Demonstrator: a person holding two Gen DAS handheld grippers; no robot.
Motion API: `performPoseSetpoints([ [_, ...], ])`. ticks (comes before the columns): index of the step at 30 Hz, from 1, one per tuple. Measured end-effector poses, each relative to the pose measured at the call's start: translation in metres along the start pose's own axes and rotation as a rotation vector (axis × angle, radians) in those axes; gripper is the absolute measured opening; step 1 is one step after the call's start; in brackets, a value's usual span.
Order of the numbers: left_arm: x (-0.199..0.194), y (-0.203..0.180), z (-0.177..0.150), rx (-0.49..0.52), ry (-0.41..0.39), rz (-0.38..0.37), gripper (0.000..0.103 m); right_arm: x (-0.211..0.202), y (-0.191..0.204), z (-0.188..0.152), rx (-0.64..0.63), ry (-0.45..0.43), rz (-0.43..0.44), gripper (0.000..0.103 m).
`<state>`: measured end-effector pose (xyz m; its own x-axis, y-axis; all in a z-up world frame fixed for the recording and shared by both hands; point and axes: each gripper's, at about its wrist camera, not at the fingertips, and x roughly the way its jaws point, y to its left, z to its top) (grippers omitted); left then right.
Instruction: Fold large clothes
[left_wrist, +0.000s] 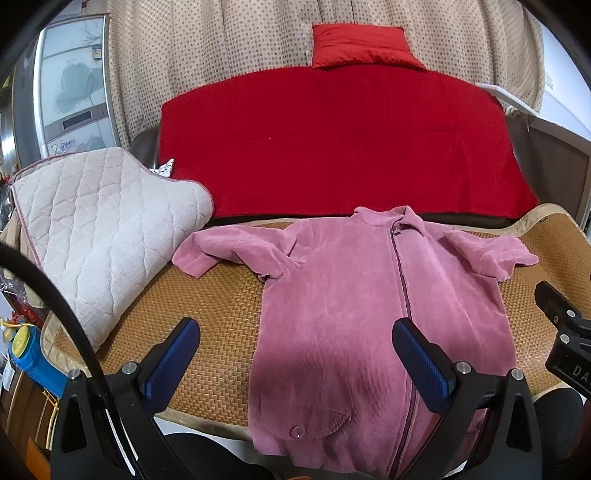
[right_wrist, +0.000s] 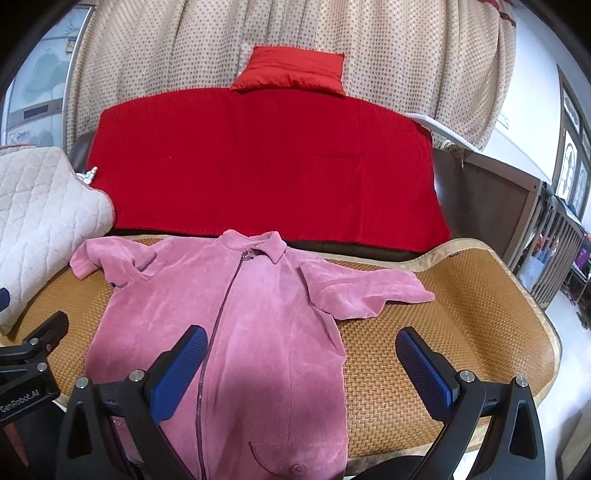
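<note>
While the pink corduroy zip jacket (left_wrist: 354, 302) lies flat, sleeves out, on the woven mat (right_wrist: 461, 314), left gripper (left_wrist: 295, 365) and right gripper (right_wrist: 301, 373) hover with fingers wide apart, empty; folding unstarted, sleeve grasp likely next.

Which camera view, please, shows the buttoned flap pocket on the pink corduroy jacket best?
The left wrist view: the buttoned flap pocket on the pink corduroy jacket shows whole, pointed flap and button included. The right wrist view catches only a curved seam and the button at the frame's bottom edge.
</note>
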<state>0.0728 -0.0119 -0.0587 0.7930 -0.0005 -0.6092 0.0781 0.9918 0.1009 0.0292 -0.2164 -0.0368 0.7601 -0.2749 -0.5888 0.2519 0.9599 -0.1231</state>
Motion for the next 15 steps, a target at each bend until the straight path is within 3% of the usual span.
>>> performPoseSetpoints([
  [10,0.028,-0.015,0.004,0.024,0.043,-0.003,0.103,0.033,-0.008,0.0,0.013,0.046,-0.008,0.103],
  [15,0.063,-0.024,0.004,0.044,0.098,-0.013,0.103,0.057,-0.015,0.002,0.018,0.069,-0.02,0.103],
])
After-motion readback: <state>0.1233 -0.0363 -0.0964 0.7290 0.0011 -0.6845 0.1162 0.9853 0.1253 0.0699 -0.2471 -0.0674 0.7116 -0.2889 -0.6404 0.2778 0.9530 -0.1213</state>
